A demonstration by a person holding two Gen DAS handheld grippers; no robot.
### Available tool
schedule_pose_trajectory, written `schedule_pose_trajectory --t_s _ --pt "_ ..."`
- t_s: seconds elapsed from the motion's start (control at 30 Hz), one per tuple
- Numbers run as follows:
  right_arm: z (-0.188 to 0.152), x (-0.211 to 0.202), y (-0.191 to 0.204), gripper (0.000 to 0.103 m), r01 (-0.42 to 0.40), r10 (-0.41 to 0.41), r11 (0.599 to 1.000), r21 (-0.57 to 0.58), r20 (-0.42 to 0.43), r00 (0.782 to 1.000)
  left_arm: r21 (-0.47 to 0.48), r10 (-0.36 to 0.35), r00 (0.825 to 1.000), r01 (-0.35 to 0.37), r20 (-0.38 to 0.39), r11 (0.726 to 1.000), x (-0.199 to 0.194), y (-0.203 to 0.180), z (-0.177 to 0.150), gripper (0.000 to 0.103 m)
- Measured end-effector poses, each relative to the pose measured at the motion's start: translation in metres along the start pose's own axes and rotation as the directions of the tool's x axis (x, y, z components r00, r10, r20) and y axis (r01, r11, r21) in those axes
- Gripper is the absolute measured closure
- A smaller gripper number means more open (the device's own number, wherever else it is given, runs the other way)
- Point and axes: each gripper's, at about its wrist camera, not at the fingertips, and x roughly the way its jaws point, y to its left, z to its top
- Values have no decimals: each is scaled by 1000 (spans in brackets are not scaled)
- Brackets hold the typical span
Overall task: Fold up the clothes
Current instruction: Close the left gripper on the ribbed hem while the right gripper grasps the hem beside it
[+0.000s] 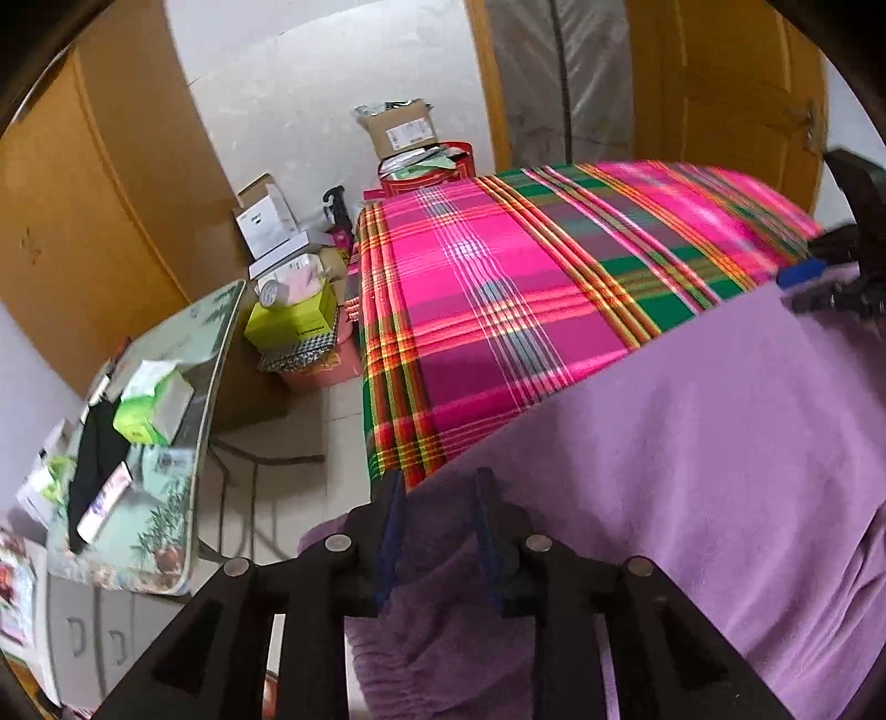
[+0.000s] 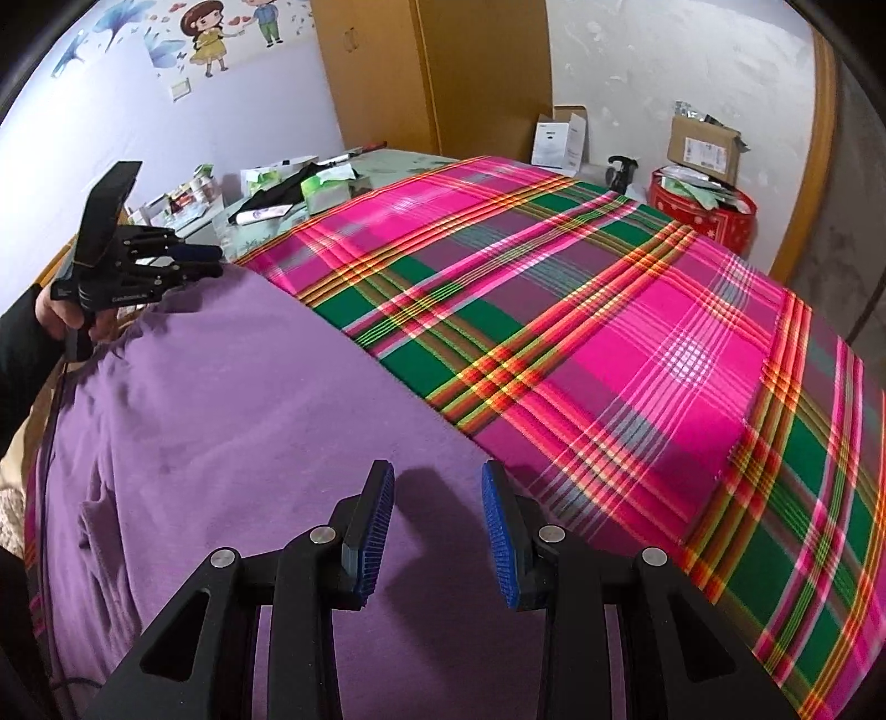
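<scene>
Purple garment [image 2: 232, 421] lies under both parted grippers, neither gripping.

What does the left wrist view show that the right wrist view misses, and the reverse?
Only the left wrist view: the tiled floor, the yellow box beside the bed, and the left gripper close up, its jaws apart with purple cloth between them. Only the right wrist view: the cartoon wall sticker, the hand holding the left gripper, and the open right gripper above the cloth. Both: the purple garment, plaid bedspread, cardboard box.
</scene>
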Motion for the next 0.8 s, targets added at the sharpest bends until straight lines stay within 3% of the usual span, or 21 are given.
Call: schedule_pose_trajectory --t_s 0.17,0.33,0.4,0.47,0.57,0.7,0.8 --pt "2 3 -4 69 -17 17 1000 -12 -9 1000 2 -1 1000 1 -3 1000 5 2 -5 76" --pt "1 3 6 70 26 -29 996 -81 -34 999 23 25 1000 -25 -6 999 6 -3 -3 80" --pt "2 4 10 76 50 -54 995 -91 -42 998 34 24 1000 -23 -7 999 6 -8 -2 93" --pt "2 5 13 97 58 -63 993 -99 -47 997 52 28 1000 -28 -8 998 6 -14 -2 101" --pt "1 5 17 99 76 -83 990 -122 -46 996 93 76 997 -75 -2 993 7 -24 -2 102" --pt "3 3 18 99 85 -93 986 -143 -50 994 77 64 998 -64 5 995 6 -21 -3 102" --pt "5 2 17 78 108 -116 982 -158 -45 992 71 54 998 -55 15 996 6 -19 -4 102"
